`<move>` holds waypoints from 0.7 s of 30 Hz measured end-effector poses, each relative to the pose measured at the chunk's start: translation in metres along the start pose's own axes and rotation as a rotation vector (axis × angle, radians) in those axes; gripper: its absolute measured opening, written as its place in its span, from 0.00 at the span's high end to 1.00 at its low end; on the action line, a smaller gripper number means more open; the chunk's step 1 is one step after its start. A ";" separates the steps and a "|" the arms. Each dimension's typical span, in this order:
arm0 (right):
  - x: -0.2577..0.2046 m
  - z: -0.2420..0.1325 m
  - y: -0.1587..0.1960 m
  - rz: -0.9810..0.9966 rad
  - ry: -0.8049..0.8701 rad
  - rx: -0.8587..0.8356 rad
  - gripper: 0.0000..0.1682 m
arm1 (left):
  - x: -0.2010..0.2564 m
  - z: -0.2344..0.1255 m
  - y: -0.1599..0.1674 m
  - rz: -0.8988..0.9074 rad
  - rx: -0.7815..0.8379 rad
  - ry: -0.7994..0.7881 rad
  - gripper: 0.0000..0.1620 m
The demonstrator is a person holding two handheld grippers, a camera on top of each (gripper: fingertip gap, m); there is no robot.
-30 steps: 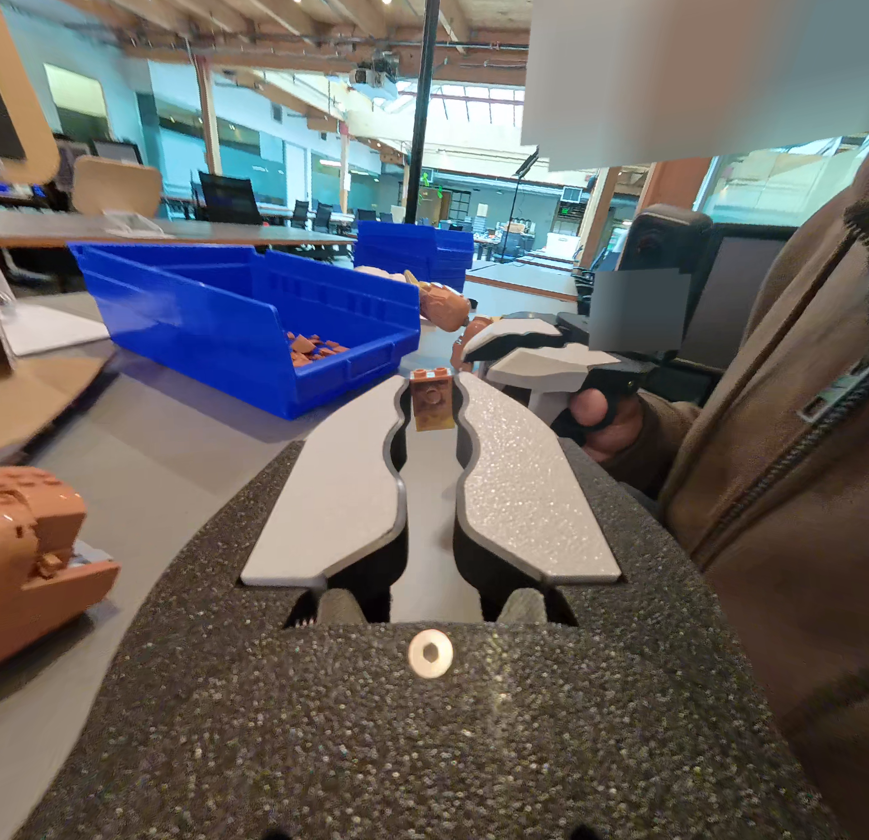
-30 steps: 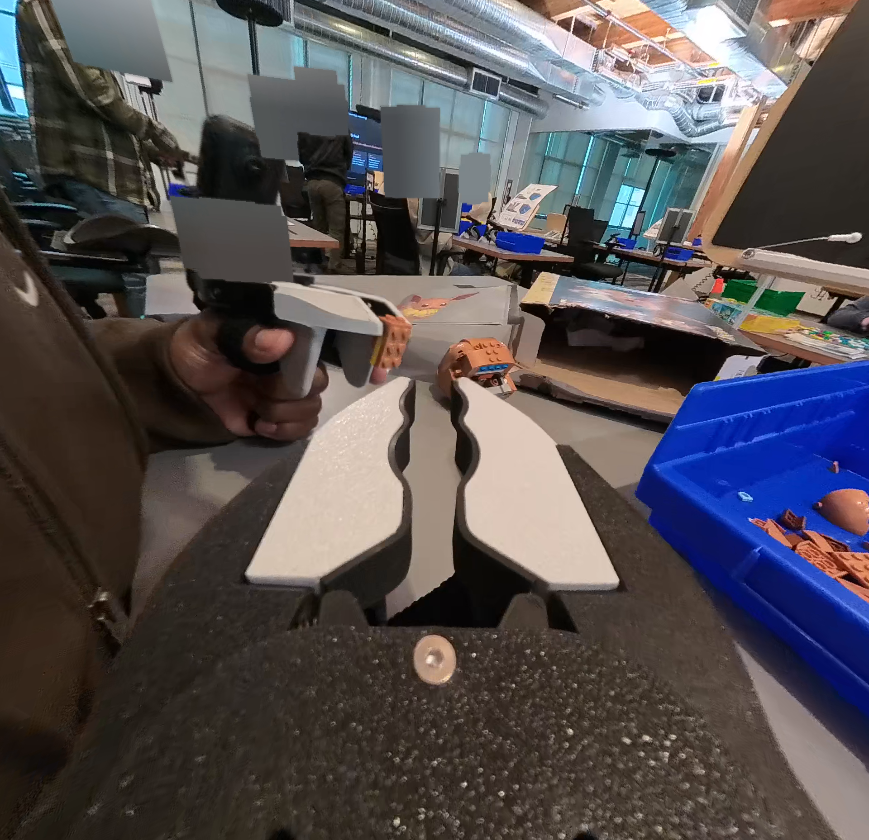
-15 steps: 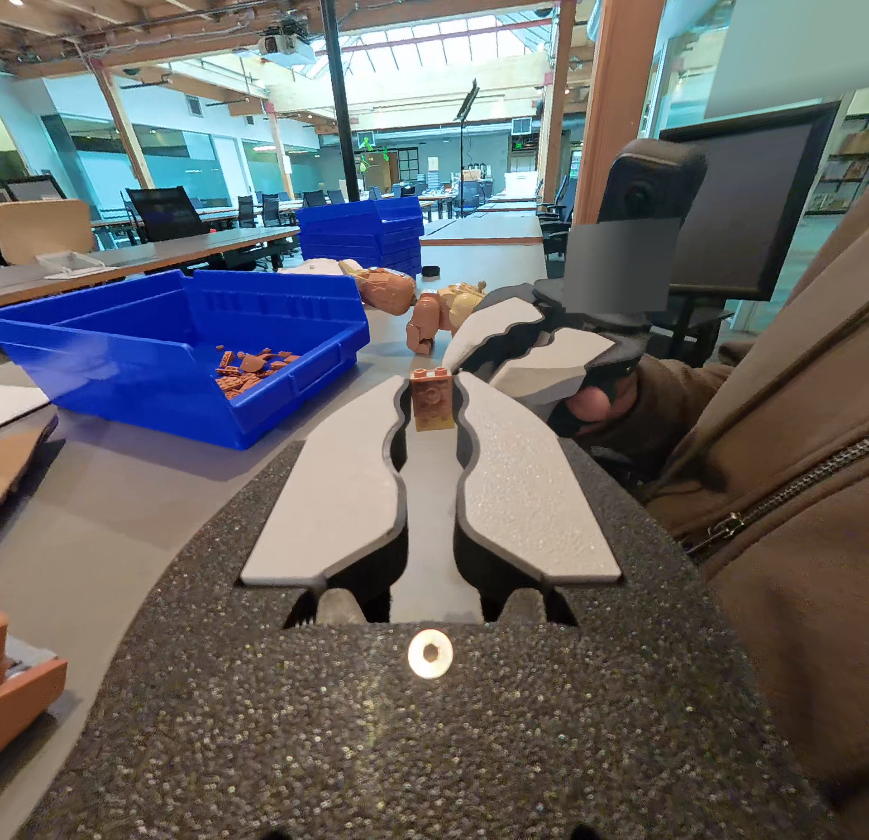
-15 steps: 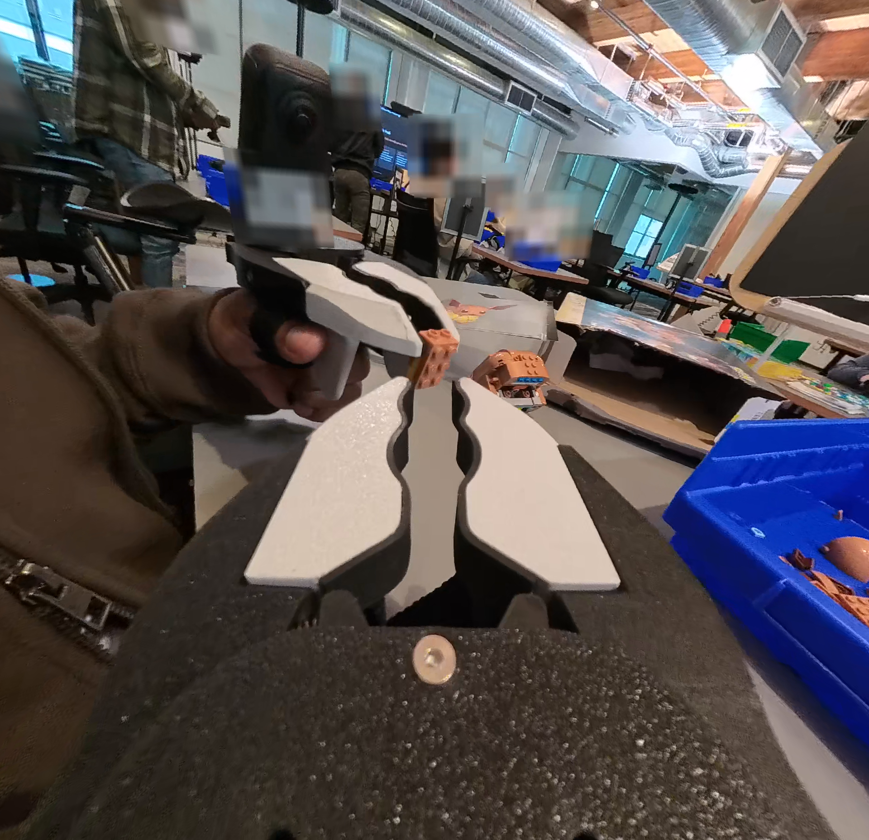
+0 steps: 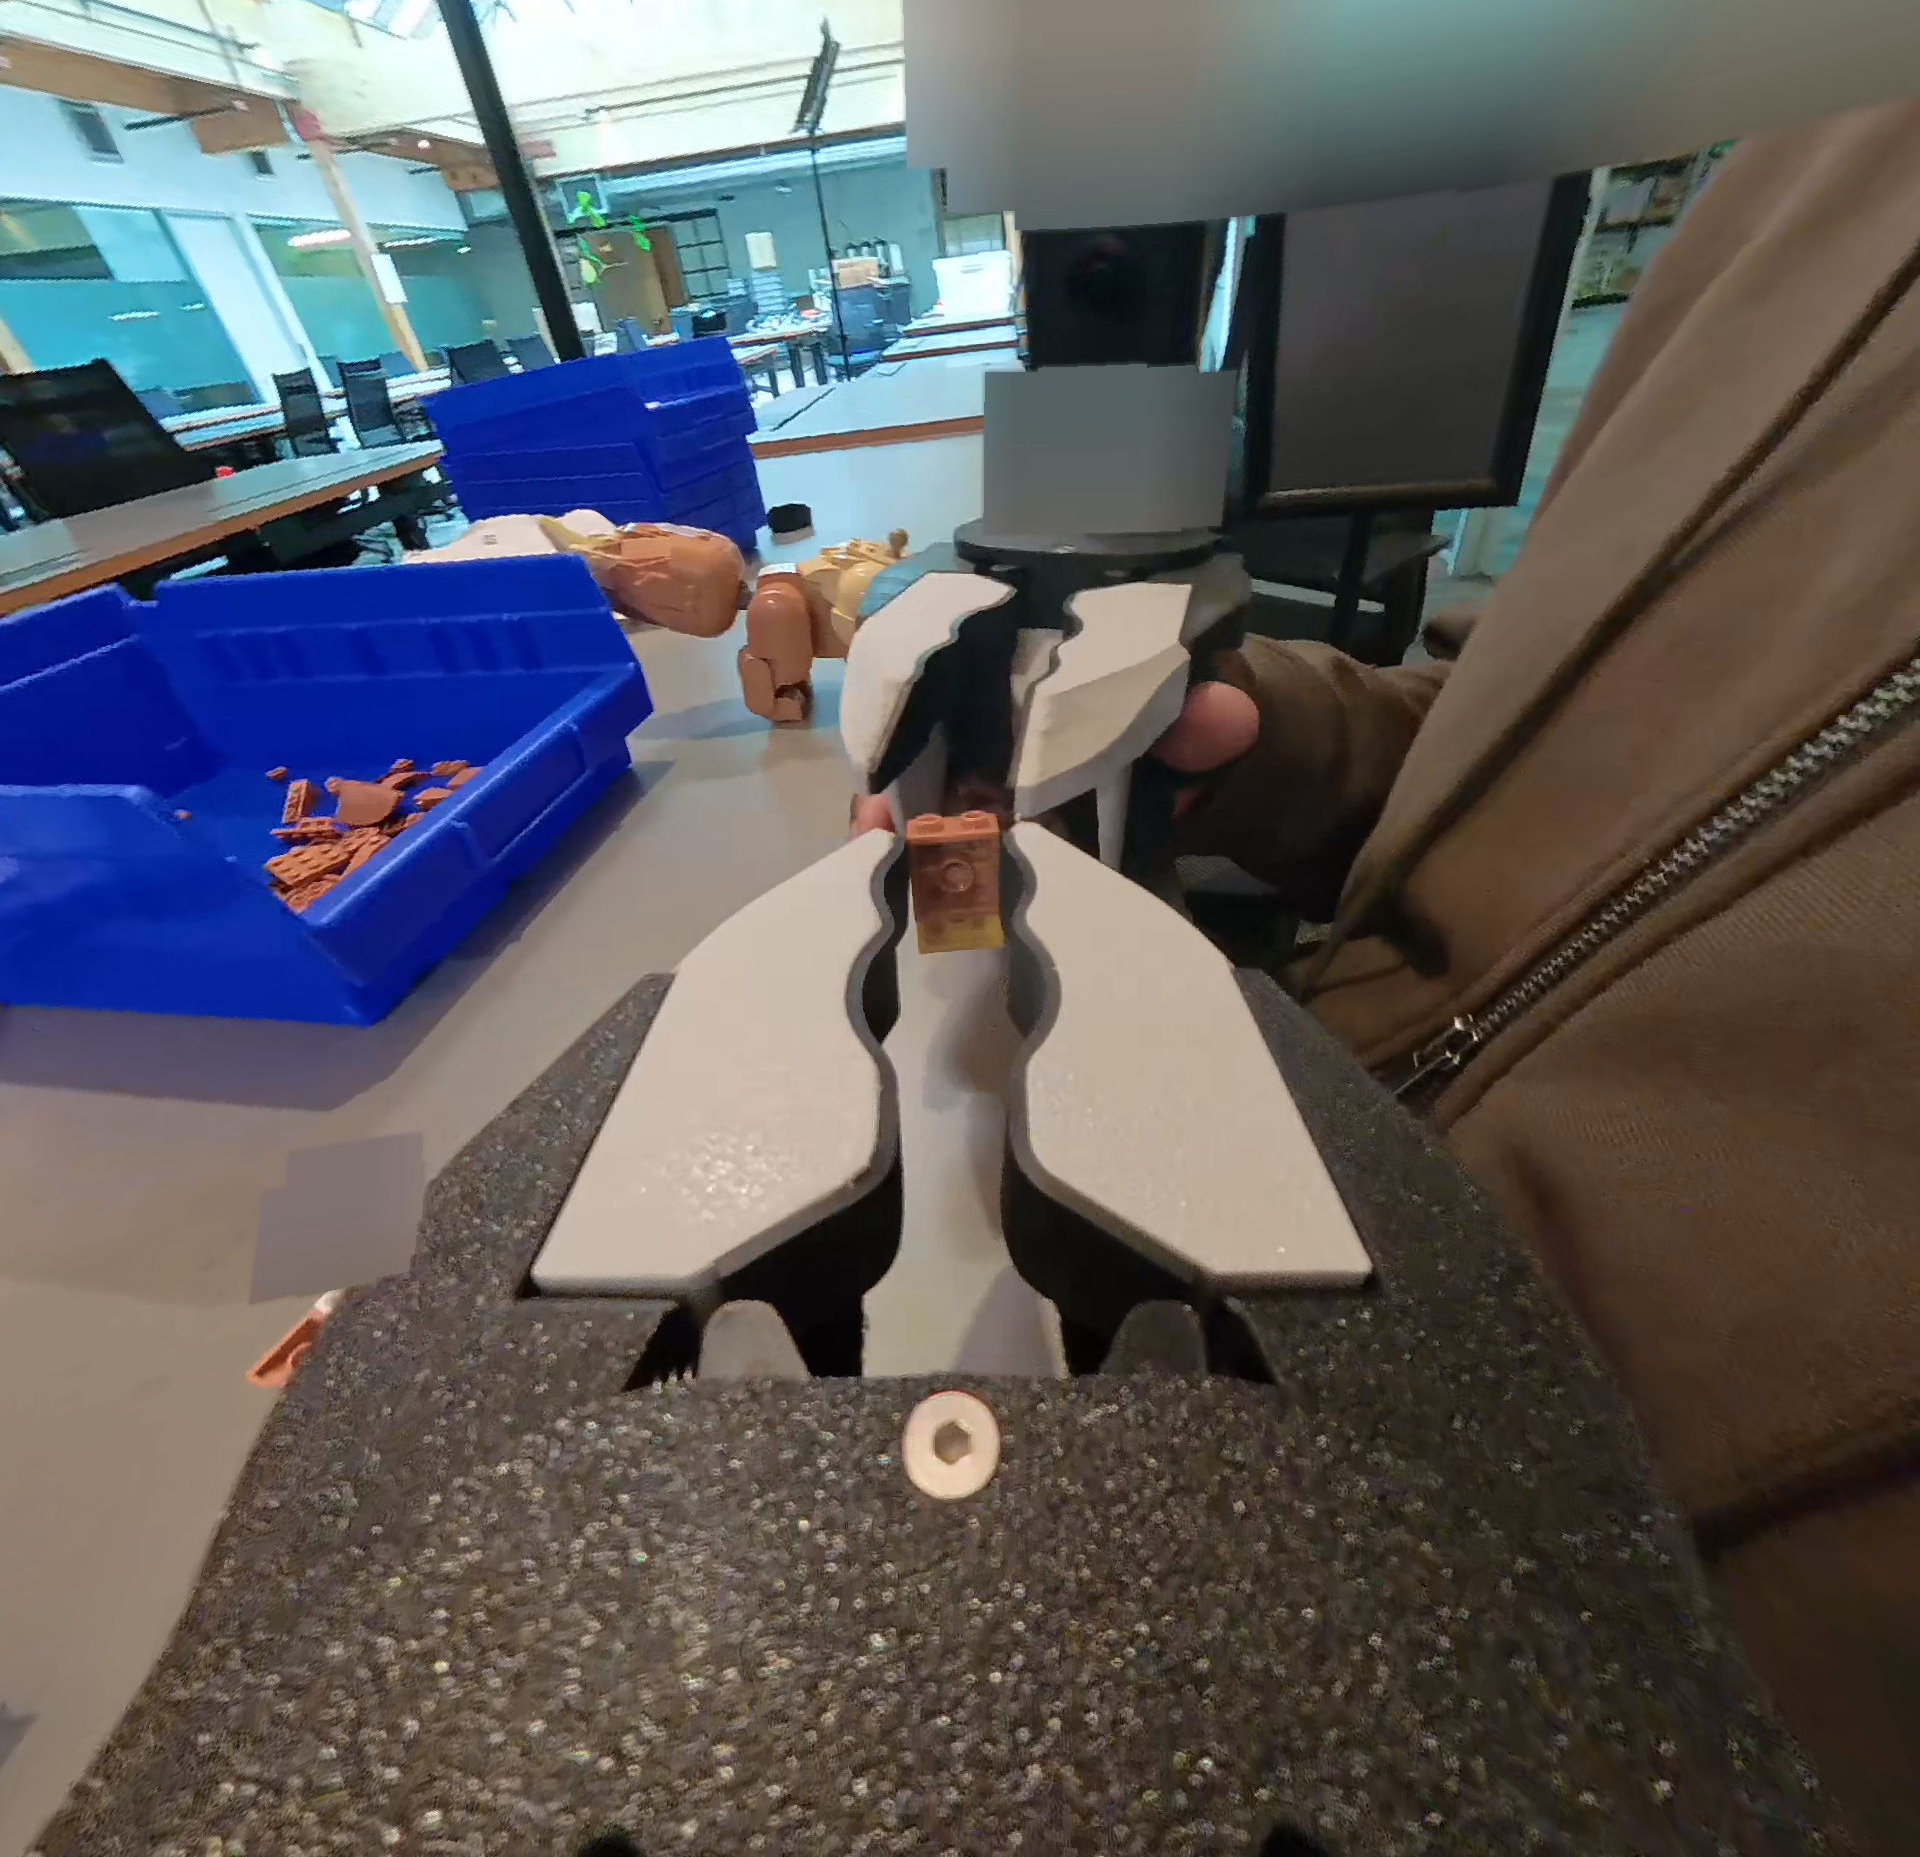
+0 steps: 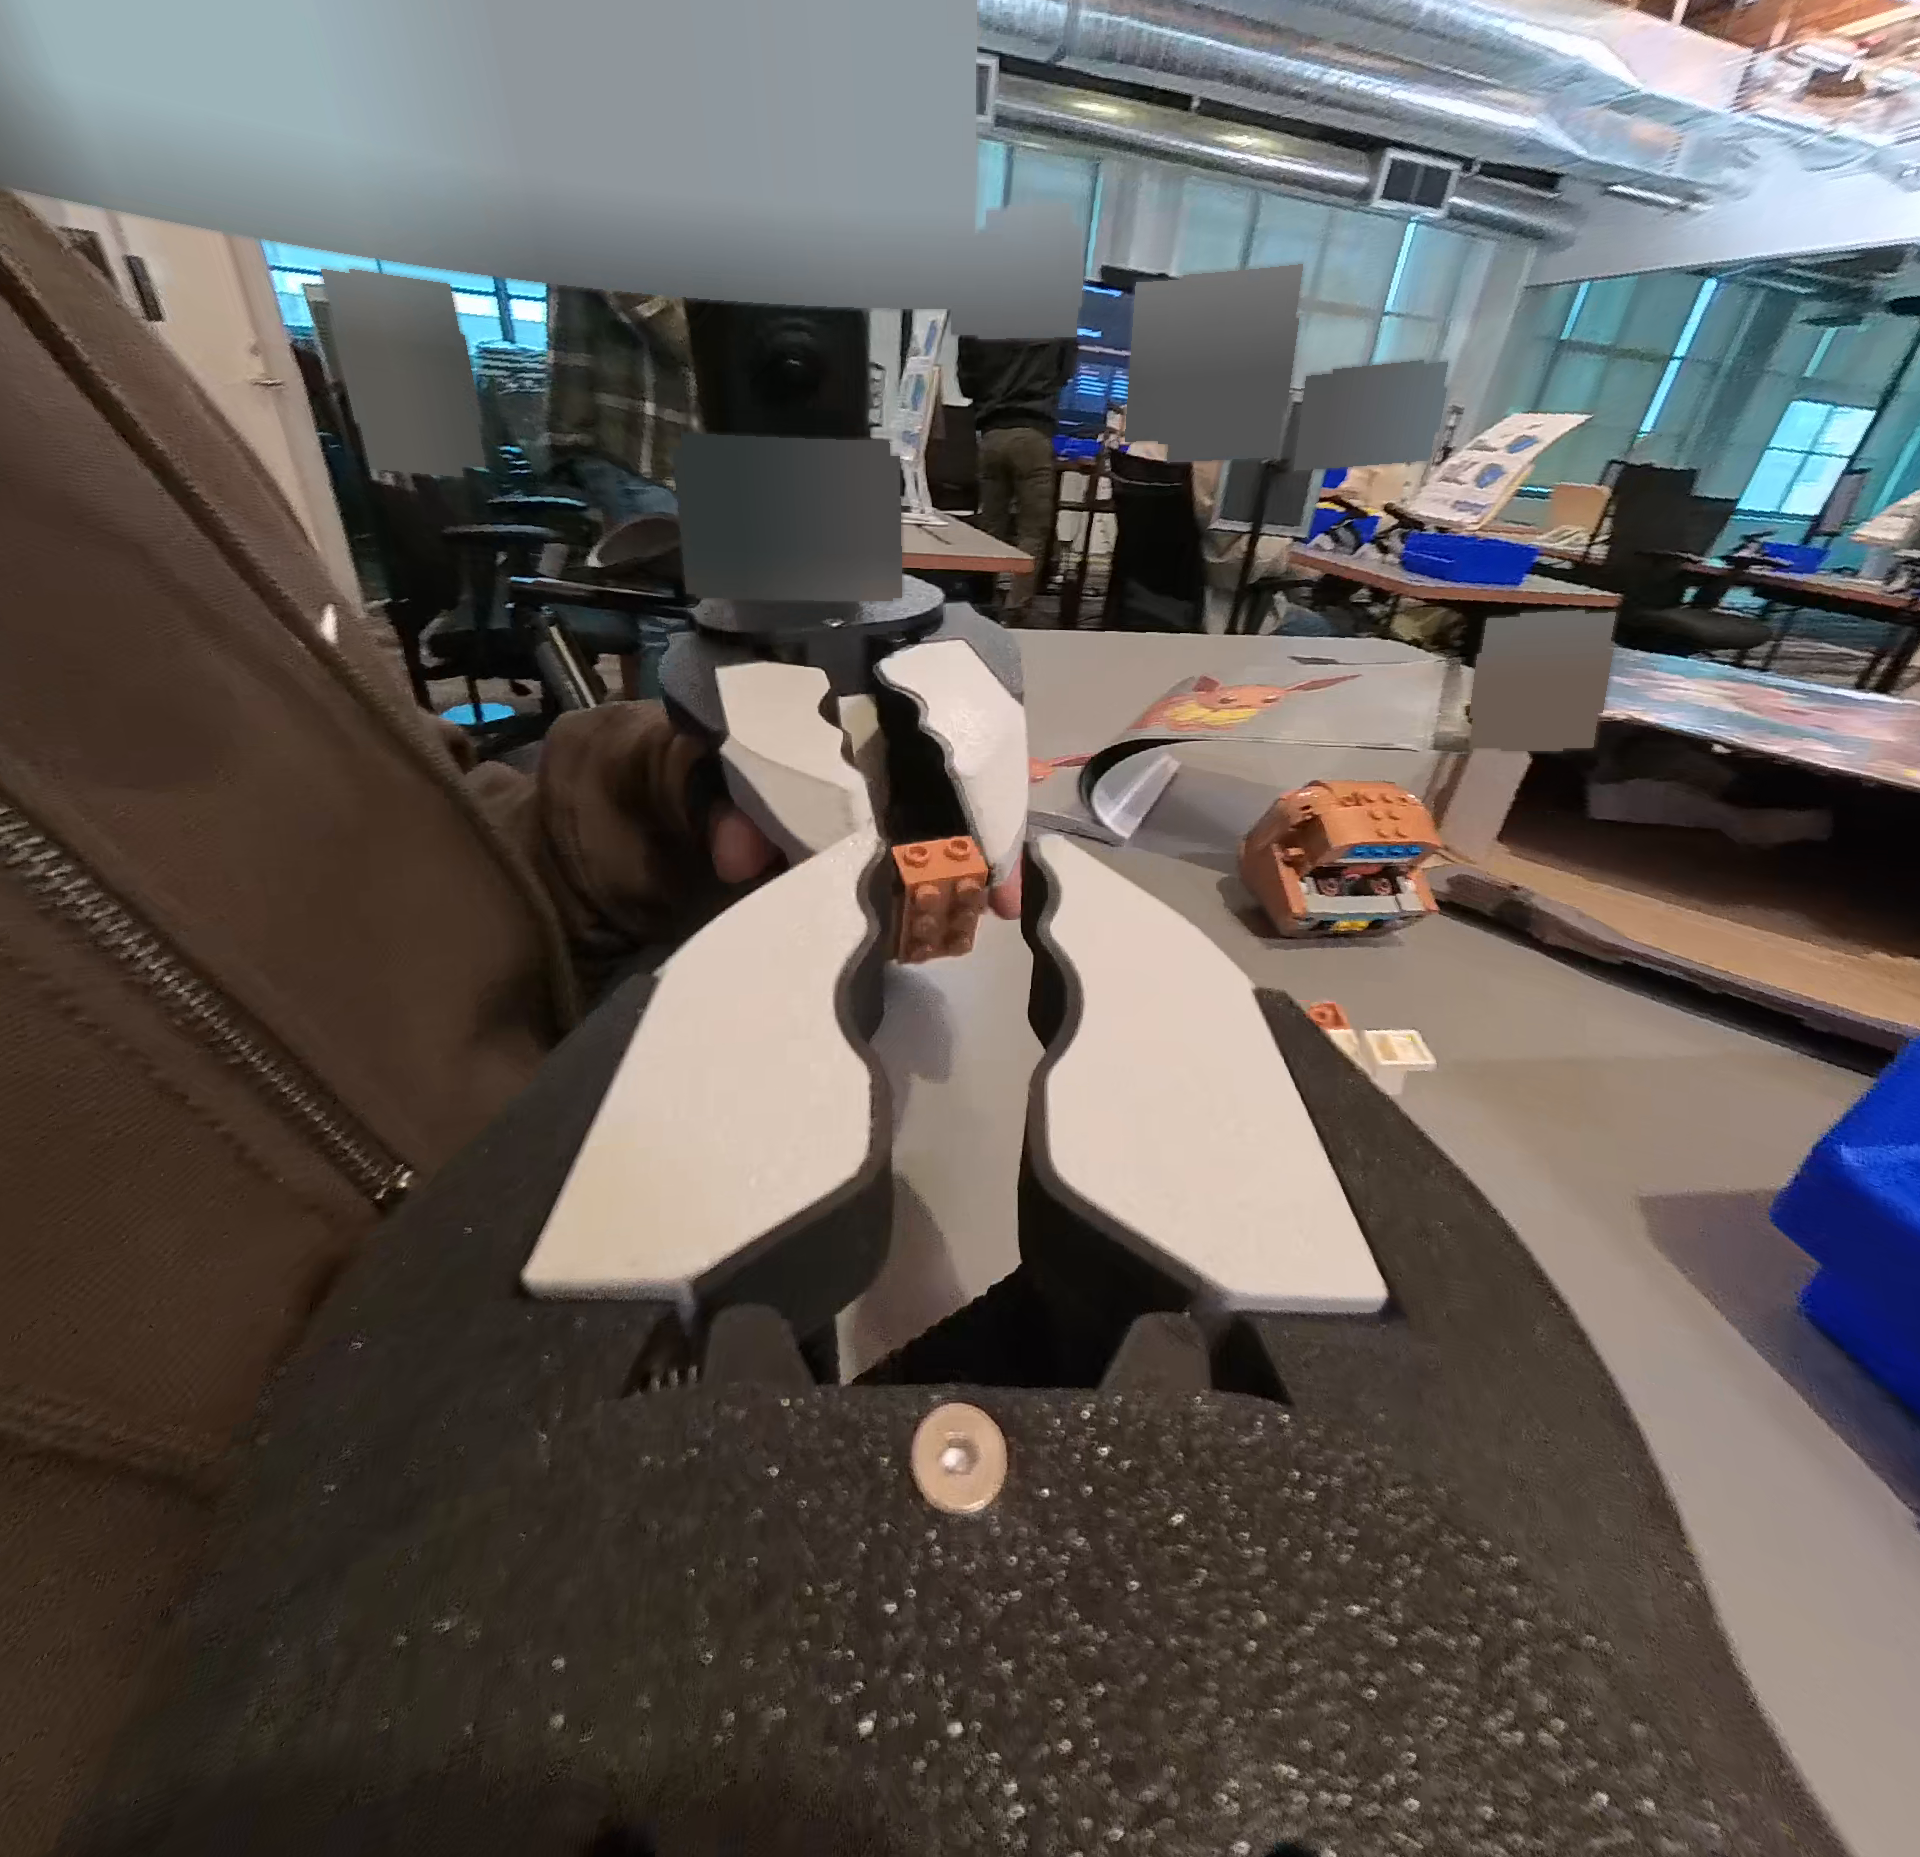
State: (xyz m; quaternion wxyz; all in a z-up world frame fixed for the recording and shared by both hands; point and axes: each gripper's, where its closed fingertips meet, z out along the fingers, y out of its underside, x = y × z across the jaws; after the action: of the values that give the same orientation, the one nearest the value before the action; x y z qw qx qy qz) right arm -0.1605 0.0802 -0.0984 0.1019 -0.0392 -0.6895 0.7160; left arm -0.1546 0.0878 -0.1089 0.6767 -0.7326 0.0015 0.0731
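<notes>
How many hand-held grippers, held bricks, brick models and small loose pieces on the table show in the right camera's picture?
Hand-held grippers: 2 (left hand-held gripper, right hand-held gripper)
Held orange brick: 1
Brick model: 1
Loose pieces: 3
Total: 7

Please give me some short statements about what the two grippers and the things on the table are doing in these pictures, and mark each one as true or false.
1. The left gripper is shut on a small brown brick. True.
2. The right gripper also holds a brick. False: nothing sits between its fingers, which stand apart.
3. The blue bin holds loose brown pieces. True.
4. The two grippers point away from each other. False: they face each other, tips close.
5. A brown brick model sits on the grey table. True.
</notes>
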 end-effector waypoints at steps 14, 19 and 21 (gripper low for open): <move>-0.021 -0.005 -0.001 0.009 -0.139 0.005 0.91 | 0.019 -0.002 -0.007 0.088 0.030 0.074 0.90; -0.026 -0.004 0.001 -0.004 -0.166 -0.008 0.91 | 0.024 -0.002 -0.009 0.069 0.044 0.111 0.90; -0.027 -0.003 0.001 -0.005 -0.169 -0.010 0.91 | 0.025 -0.002 -0.009 0.064 0.043 0.116 0.90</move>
State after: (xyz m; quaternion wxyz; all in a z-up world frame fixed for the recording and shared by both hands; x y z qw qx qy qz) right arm -0.1340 0.0783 -0.1017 0.0451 0.0223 -0.6992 0.7132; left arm -0.1290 0.0892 -0.1027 0.6883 -0.7205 0.0660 0.0521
